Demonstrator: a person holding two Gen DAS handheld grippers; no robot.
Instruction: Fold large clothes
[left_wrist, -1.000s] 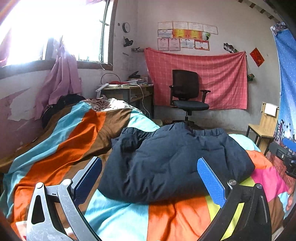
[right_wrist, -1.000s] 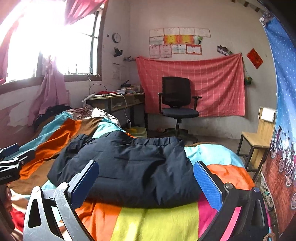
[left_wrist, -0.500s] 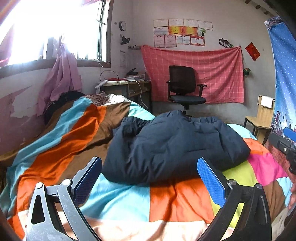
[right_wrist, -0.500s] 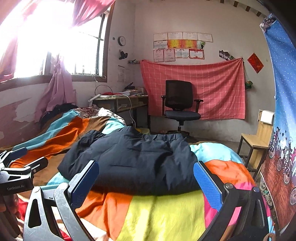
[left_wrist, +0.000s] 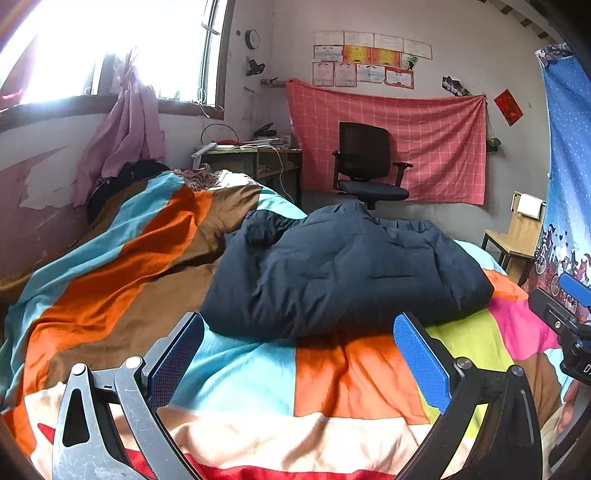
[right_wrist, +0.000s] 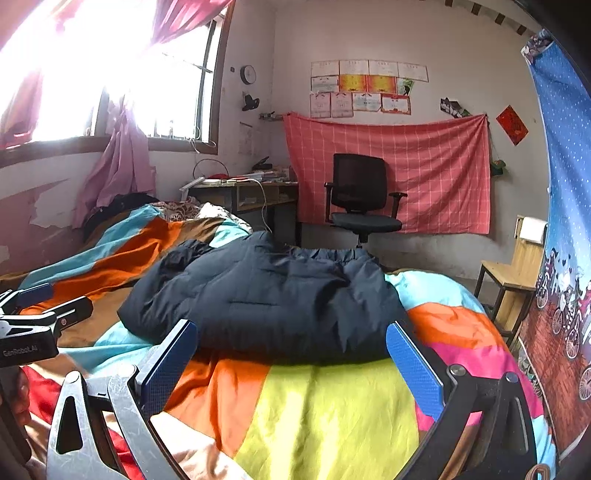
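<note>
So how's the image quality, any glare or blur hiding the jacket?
Left wrist view: window blown out upper left, navy jacket sharp and evenly lit. Right wrist view: the same glare, fisheye bending the blue curtain, jacket clear.

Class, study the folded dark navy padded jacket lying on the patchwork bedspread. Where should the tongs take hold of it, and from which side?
Grip the thick, rounded near edge of the dark navy padded jacket, coming in low from the foot of the multicoloured patchwork bedspread. That edge bulges above the cover and faces both open tongs, left tongs and right tongs, so the fingers can probably close around it. The far elasticated hem lies beyond easy reach.
</note>
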